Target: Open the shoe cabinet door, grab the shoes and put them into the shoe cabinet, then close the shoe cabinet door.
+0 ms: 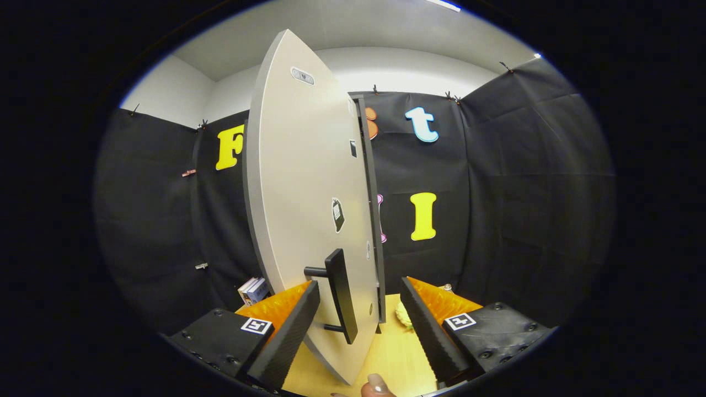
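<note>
while the shoe cabinet door stands part open, my gripper is spread wide around its black handle, not squeezing; next i swing it.

Black cloth lines the booth; white wall and ceiling above. Light wood floor. Books near the cloth's foot.

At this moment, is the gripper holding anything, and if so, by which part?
Nothing is held. The gripper is open; the cabinet door stands edge-on between its fingers, with the dark handle close to one finger, but the other is clear of the door.
</note>
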Demonstrator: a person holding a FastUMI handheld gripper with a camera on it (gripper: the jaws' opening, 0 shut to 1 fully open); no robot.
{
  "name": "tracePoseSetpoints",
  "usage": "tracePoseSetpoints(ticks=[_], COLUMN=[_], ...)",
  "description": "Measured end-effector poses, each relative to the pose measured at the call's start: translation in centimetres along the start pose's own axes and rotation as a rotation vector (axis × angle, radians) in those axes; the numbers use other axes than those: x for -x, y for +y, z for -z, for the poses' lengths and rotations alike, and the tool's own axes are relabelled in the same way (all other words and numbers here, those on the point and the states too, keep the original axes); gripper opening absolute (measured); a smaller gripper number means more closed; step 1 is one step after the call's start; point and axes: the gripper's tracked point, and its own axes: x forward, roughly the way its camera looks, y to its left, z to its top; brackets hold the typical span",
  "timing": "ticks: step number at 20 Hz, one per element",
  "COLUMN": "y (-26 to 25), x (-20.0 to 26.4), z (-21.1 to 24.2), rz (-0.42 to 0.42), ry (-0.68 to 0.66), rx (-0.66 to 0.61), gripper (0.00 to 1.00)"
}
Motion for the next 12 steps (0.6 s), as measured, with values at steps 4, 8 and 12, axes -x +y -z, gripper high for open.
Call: tracePoseSetpoints(ticks=[4, 8, 12], y=[3.9, 7.5, 11.2], x=[-1.2, -3.0, -5.4], z=[0.6, 1.2, 1.7], rz=[0.014, 0.019, 0.008], ry=[0.001, -0.002, -0.012], rx=[-0.002, -0.014, -0.039], gripper=[0.98, 0.98, 0.98])
